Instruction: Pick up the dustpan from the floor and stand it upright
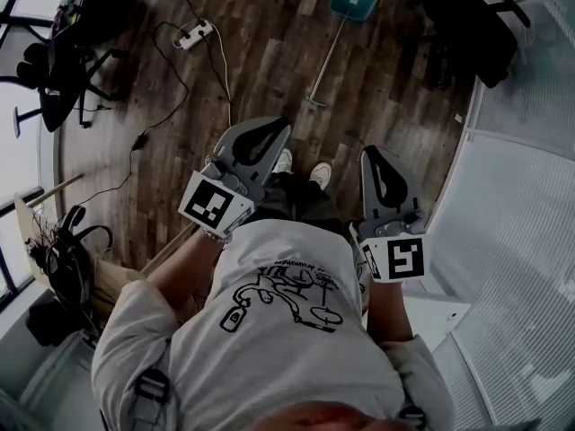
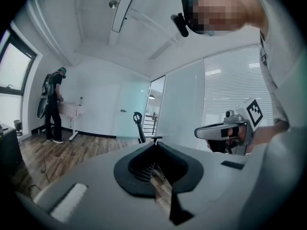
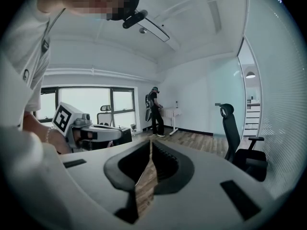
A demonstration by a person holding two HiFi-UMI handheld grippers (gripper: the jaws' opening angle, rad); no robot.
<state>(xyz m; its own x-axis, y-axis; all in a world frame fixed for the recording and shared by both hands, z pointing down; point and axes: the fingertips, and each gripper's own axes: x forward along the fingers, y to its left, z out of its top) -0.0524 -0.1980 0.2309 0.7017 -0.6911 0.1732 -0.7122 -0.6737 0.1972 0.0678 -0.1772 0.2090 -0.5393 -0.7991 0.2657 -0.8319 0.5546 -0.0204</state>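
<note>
We are only at the approach. The left gripper [image 1: 274,131] and right gripper [image 1: 371,155], mid-frame, both have jaws together on nothing. The dustpan [image 1: 352,2] lies flat at upper centre, well apart. Next, we likely reach its handle and open a gripper.

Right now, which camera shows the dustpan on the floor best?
The head view. The teal dustpan lies on the wood floor ahead of the person's shoes, pan and long handle both in sight. The left gripper view and the right gripper view look across the room and show none of it.
</note>
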